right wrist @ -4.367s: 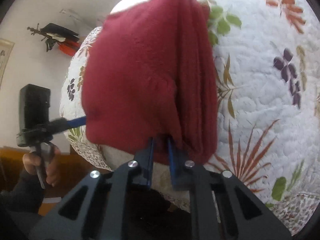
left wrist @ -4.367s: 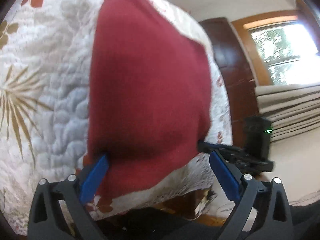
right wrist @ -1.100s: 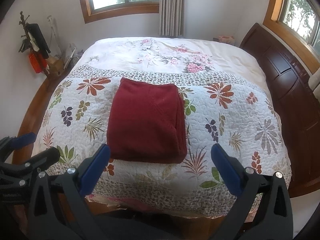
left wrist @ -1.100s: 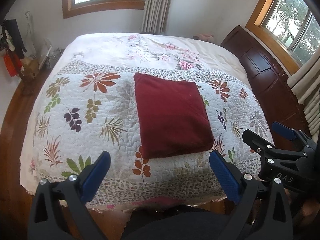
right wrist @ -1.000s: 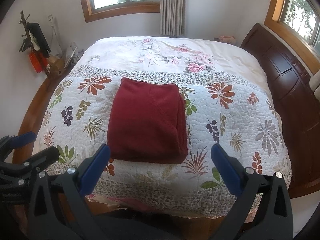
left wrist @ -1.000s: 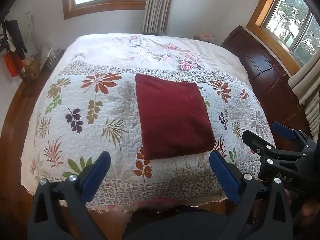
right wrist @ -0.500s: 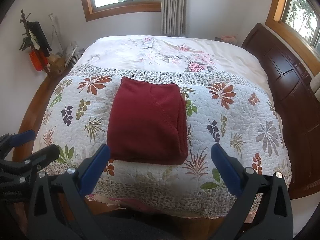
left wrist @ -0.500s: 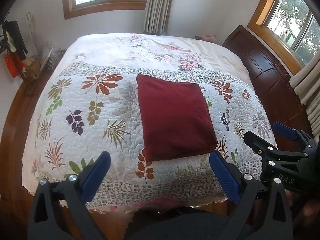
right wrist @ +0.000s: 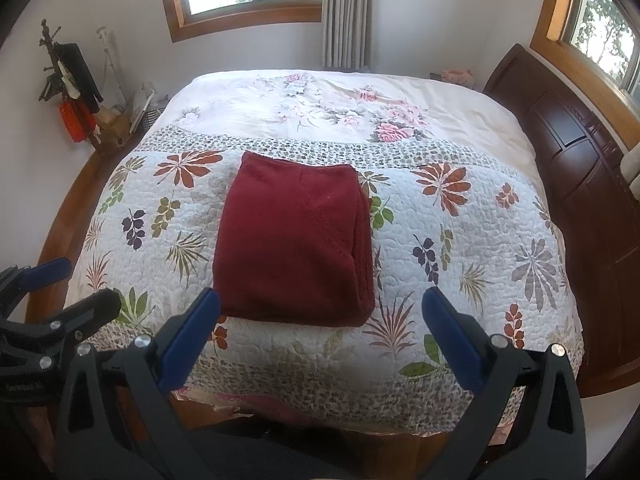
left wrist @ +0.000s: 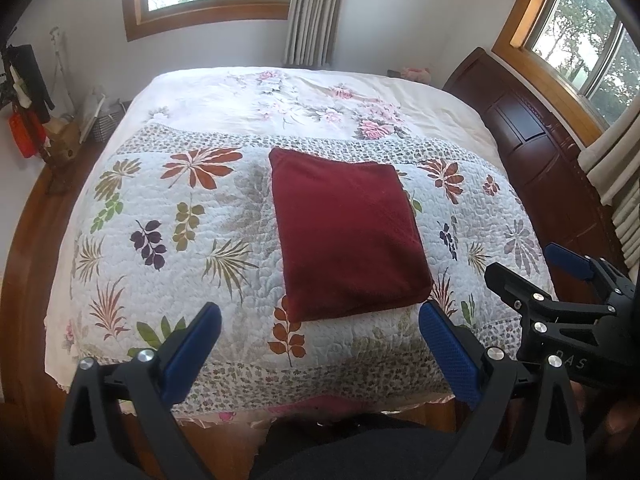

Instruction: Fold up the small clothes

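A dark red garment (left wrist: 348, 236) lies folded into a flat rectangle on the leaf-patterned quilt (left wrist: 180, 216) of the bed. The right wrist view shows the same folded garment (right wrist: 294, 240), with stacked layers along its right edge. My left gripper (left wrist: 320, 332) hangs open, held back off the foot of the bed, nothing between its blue pads. My right gripper (right wrist: 320, 320) is open too, equally far back and empty. Each gripper appears in the other's view: the right gripper (left wrist: 568, 280) at the right, the left gripper (right wrist: 52, 292) at the left.
The bed fills the room's middle, with a dark wooden headboard (left wrist: 540, 148) along its right side. A coat stand with dark and red items (right wrist: 72, 92) and a basket (left wrist: 104, 120) stand by the left wall. Windows with curtains (right wrist: 346, 12) line the far wall. Wooden floor borders the bed.
Earlier both grippers were low at the garment, the right shut on its edge. Since then both have let go and drawn back; over the last second the views barely shift.
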Available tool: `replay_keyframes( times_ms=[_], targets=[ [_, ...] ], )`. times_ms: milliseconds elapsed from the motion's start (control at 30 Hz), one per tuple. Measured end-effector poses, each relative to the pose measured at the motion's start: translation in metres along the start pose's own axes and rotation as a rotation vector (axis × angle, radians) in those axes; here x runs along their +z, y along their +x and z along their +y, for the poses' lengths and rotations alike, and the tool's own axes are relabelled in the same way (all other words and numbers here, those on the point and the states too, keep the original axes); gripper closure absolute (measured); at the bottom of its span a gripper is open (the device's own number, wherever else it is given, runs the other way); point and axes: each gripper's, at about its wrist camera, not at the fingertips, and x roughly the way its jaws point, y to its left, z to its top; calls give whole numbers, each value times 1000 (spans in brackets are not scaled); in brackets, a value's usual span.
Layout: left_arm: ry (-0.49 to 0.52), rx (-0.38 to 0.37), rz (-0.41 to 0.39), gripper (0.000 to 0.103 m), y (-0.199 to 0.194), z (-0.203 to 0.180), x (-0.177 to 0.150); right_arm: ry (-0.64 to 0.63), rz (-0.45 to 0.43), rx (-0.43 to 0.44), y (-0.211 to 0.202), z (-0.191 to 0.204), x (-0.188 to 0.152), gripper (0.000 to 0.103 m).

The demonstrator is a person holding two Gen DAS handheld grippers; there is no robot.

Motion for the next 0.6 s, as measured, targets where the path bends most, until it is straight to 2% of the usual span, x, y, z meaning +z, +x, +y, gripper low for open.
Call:
replay_keyframes(
  times_ms=[367,600],
  targets=[
    [-3,3,-7,4,-3,-2,-3,2,5,6,-1,-3,-3,3],
    [-4,9,-11,4,-7,-5,-6,10,36,39,2,-6,-5,3]
  ],
)
